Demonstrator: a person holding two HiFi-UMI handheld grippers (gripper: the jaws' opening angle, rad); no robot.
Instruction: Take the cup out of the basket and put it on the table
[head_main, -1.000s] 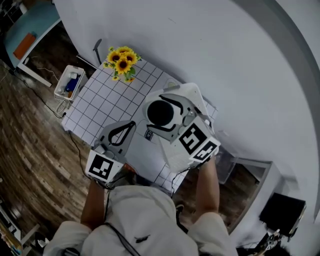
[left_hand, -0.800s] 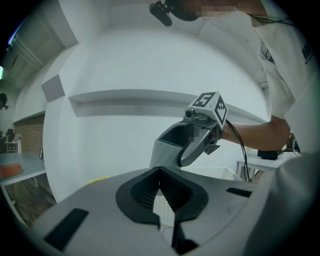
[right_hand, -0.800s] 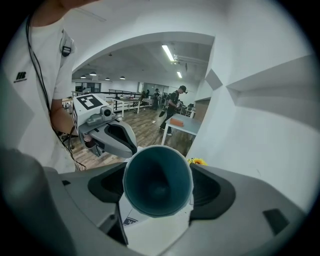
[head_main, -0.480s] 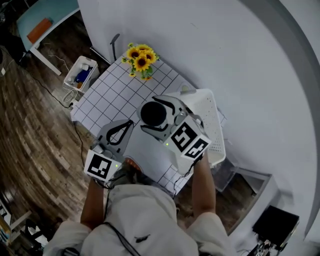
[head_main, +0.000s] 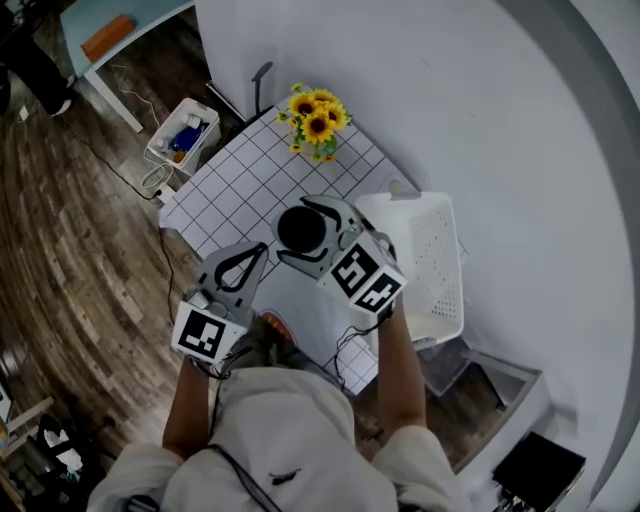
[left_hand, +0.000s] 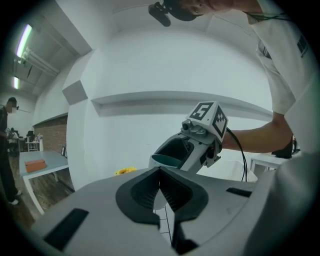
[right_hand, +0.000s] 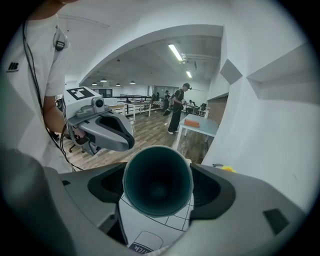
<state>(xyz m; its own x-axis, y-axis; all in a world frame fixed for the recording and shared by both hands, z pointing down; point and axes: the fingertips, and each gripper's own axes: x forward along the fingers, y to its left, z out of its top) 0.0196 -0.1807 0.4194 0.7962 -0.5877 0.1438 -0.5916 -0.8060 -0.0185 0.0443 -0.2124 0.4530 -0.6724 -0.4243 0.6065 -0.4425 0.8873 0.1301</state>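
Note:
A cup (head_main: 302, 230) with a dark teal inside is gripped at its sides by my right gripper (head_main: 306, 234), which is shut on it. It hangs over the grid-patterned table (head_main: 235, 190), left of the white basket (head_main: 432, 268). In the right gripper view the cup's mouth (right_hand: 157, 180) faces the camera between the jaws (right_hand: 157, 186), with the grid cloth below it. My left gripper (head_main: 262, 248) is shut and empty over the table's near-left part. In the left gripper view its pads meet at the tip (left_hand: 160, 172), and the cup (left_hand: 167, 160) shows beyond them in the right gripper (left_hand: 175, 152).
A bunch of sunflowers (head_main: 318, 118) stands at the table's far end. A white bin (head_main: 185, 135) with small items sits on the wooden floor to the left. A person (right_hand: 177, 114) stands far off by a table with an orange box (right_hand: 194, 122).
My right gripper has carried the cup from over the basket leftward and lower, out over the table. The basket now shows uncovered. The left gripper stays shut.

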